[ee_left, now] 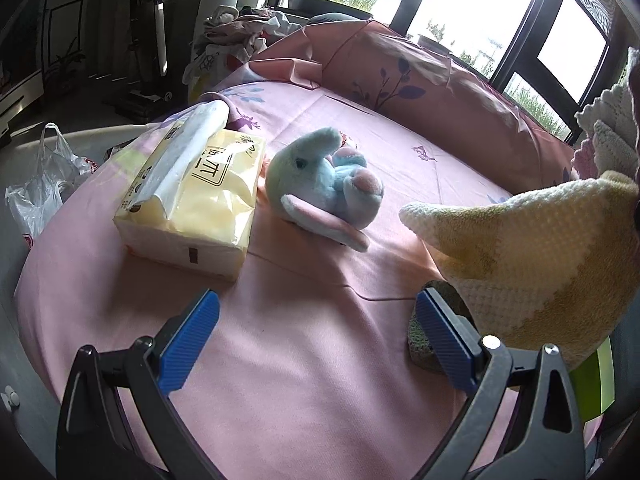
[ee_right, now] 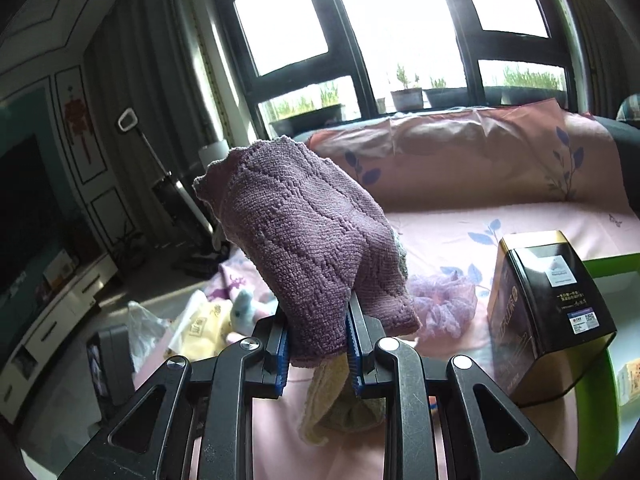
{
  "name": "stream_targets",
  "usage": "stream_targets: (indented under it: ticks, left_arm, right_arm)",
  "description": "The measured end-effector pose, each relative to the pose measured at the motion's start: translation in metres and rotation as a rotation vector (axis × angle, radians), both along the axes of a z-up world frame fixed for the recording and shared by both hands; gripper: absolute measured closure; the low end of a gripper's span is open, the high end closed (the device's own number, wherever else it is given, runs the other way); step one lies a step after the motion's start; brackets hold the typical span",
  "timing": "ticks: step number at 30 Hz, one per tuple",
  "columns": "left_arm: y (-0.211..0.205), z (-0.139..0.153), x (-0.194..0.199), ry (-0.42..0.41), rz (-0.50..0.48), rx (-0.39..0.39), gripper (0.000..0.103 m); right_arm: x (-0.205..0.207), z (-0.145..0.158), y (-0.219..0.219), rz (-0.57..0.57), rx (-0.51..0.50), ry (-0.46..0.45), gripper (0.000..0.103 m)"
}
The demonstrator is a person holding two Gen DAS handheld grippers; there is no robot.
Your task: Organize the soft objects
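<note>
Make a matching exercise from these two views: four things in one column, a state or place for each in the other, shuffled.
Things:
1 purple cloth
2 tissue pack
3 plush elephant
4 black tin

States or places:
A lying on its side on the pink sheet
B clamped in the right gripper
C standing upright
D just left of the elephant

Pairs: 1-B, 2-D, 3-A, 4-C

Pink sheet [ee_left: 304, 360] carries tissue pack [ee_left: 192, 204], plush elephant [ee_left: 324, 188], dark tin [ee_right: 548, 316], purple scrunchie [ee_right: 444, 304].
</note>
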State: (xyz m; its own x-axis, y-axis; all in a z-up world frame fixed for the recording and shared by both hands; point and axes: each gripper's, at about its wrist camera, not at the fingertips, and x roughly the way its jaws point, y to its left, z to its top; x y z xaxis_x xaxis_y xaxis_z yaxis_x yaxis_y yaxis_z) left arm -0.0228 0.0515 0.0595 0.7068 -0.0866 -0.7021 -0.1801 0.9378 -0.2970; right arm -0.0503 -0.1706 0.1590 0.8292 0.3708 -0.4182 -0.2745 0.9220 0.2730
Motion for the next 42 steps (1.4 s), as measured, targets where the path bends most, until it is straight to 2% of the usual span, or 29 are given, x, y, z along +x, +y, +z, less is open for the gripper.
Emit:
stream_targets:
  ticks: [5,8,10,14,19,22,23,24,25,26,27,28,32,35,38,40,41,42]
  left_arm:
    - [-0.002,0.000,0.001,0.003,-0.007,0.009,0.005]
    - [-0.002,0.000,0.001,0.002,-0.006,0.013,0.005]
    - [-0.002,0.000,0.001,0.002,-0.005,0.013,0.005]
    - [0.004,-0.001,0.002,0.007,0.011,0.007,0.005]
    - [0.015,0.000,0.001,0.003,0.025,-0.024,0.005]
    - [0.020,0.001,0.001,0.001,0.035,-0.032,0.005]
    - [0.021,0.001,0.001,0.003,0.034,-0.035,0.005]
    - [0.021,0.000,0.001,0.007,0.029,-0.046,0.005]
    - [0.022,-0.001,0.001,0.012,0.021,-0.060,0.005]
    - [0.023,-0.001,0.002,0.015,0.011,-0.076,0.005]
    - [0.023,-0.001,0.002,0.015,0.005,-0.090,0.005]
    - [0.024,-0.001,0.001,0.012,0.001,-0.100,0.005]
    - [0.025,0.003,-0.001,-0.004,-0.045,-0.183,0.005]
    - [0.022,0.003,-0.001,-0.006,-0.128,-0.258,0.005]
    - [0.006,0.001,0.002,0.034,-0.218,-0.256,0.012]
    - [-0.003,-0.001,0.003,0.062,-0.266,-0.250,0.017]
    - [-0.007,-0.002,0.003,0.073,-0.292,-0.247,0.019]
    - [-0.011,-0.003,0.004,0.085,-0.320,-0.244,0.020]
  right_arm:
    - [-0.011,0.014,-0.004,-0.035,0.023,-0.101,0.078]
    - [-0.021,0.021,-0.005,-0.005,0.045,-0.163,0.078]
    - [-0.023,0.023,0.000,0.030,0.014,-0.156,0.078]
    - [-0.002,0.001,0.012,0.037,-0.081,0.036,0.078]
    - [0.025,-0.057,0.041,0.184,-0.214,0.309,0.078]
    - [0.033,-0.093,0.055,0.268,-0.273,0.441,0.077]
    - [0.032,-0.099,0.058,0.271,-0.302,0.455,0.074]
    - [0.031,-0.100,0.060,0.266,-0.329,0.453,0.065]
    - [0.029,-0.097,0.060,0.262,-0.341,0.440,0.050]
    - [0.027,-0.092,0.058,0.260,-0.335,0.421,0.039]
    - [0.024,-0.086,0.054,0.260,-0.317,0.398,0.019]
    - [0.021,-0.078,0.049,0.261,-0.291,0.374,0.013]
    - [0.014,-0.054,0.024,0.247,-0.180,0.321,0.013]
    - [0.023,-0.055,0.005,0.210,-0.065,0.360,0.012]
    - [0.038,-0.070,-0.007,0.162,0.045,0.453,0.013]
    - [0.043,-0.076,-0.008,0.164,0.097,0.483,0.013]
    - [0.046,-0.079,-0.007,0.176,0.116,0.487,0.014]
    - [0.048,-0.082,-0.004,0.189,0.126,0.494,0.021]
